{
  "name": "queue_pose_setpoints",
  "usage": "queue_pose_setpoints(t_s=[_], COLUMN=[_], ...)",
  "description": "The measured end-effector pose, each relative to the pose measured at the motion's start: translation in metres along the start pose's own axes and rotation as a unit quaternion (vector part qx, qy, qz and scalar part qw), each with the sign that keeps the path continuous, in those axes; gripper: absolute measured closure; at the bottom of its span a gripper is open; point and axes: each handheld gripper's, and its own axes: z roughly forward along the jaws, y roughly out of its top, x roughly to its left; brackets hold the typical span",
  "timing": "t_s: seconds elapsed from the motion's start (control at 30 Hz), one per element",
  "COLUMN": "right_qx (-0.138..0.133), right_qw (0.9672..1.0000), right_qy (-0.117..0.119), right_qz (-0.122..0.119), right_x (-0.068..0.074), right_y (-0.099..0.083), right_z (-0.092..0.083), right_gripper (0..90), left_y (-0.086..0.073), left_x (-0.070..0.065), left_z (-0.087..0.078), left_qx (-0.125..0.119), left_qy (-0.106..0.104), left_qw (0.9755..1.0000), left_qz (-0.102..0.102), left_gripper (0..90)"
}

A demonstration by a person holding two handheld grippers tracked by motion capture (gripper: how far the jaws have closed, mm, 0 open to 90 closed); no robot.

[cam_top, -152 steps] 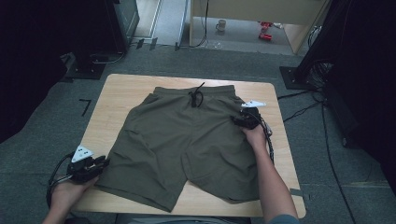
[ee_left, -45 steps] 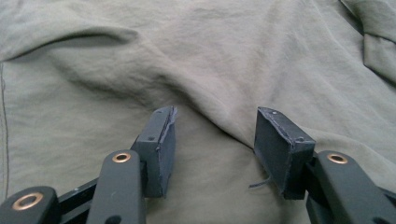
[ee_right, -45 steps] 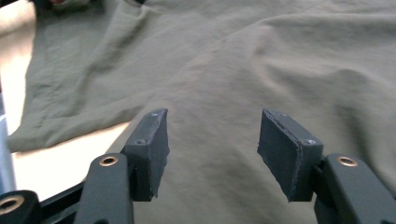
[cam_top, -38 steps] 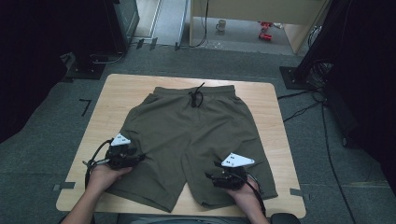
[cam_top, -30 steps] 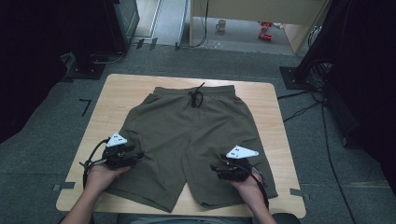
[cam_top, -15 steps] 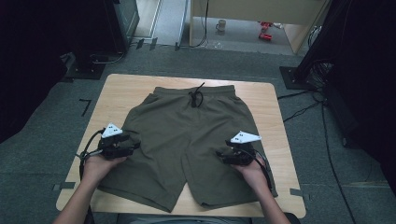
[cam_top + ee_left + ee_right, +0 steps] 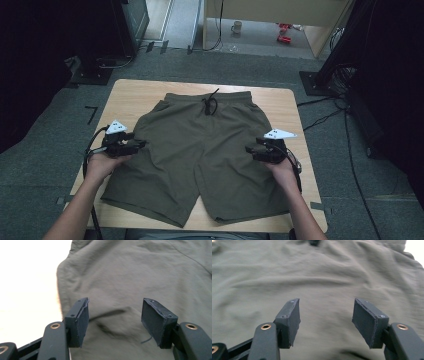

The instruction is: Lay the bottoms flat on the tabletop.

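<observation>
Both hands hover level over the shorts (image 7: 200, 150) on the surface (image 7: 285, 105), left hand-held gripper (image 7: 142, 144) just released, right hand-held gripper (image 7: 248, 150) gaping, empty.

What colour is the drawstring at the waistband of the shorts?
Black, tied against the olive-green shorts; the drawstring shows best in the high view.

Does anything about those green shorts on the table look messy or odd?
Nothing much: the shorts lie flat on the table, slightly wrinkled, drawstring knotted. One leg hem reaches the table's near edge.
</observation>
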Motion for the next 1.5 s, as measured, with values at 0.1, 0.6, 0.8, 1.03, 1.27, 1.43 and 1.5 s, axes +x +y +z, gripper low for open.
queue_pose_setpoints(t_s=[0.1, 0.6, 0.8, 1.03, 1.27, 1.43, 1.5], right_qx=[0.009, 0.005, 0.014, 0.024, 0.023, 0.028, 0.032], right_qw=[0.9998, 0.9963, 0.9929, 0.9883, 0.9868, 0.9871, 0.9867], right_qy=[-0.016, -0.083, -0.109, -0.143, -0.149, -0.146, -0.147], right_qz=[-0.002, 0.023, 0.046, 0.050, 0.060, 0.060, 0.062], right_x=[-0.015, -0.078, -0.098, -0.105, -0.107, -0.102, -0.101], right_y=[0.002, -0.013, -0.028, -0.035, -0.040, -0.039, -0.038], right_z=[0.000, -0.009, -0.012, -0.015, -0.010, -0.007, -0.006], right_gripper=[39.2, 43.5, 43.8, 44.3, 42.5, 31.1, 26.2], left_y=[0.005, 0.004, -0.005, -0.017, -0.021, -0.019, -0.019], left_x=[0.010, 0.050, 0.064, 0.072, 0.065, 0.053, 0.052], left_z=[0.002, 0.012, 0.013, 0.019, 0.022, 0.028, 0.028], left_qx=[0.000, 0.000, 0.012, 0.023, 0.003, 0.006, 0.007], left_qy=[0.006, 0.046, 0.070, 0.088, 0.085, 0.085, 0.087], left_qw=[0.9999, 0.9989, 0.9974, 0.9957, 0.9963, 0.9963, 0.9961], left_qz=[-0.014, 0.010, -0.012, -0.017, -0.015, -0.014, -0.016], left_gripper=[38.7, 42.1, 44.9, 47.0, 41.5, 35.4, 33.7])
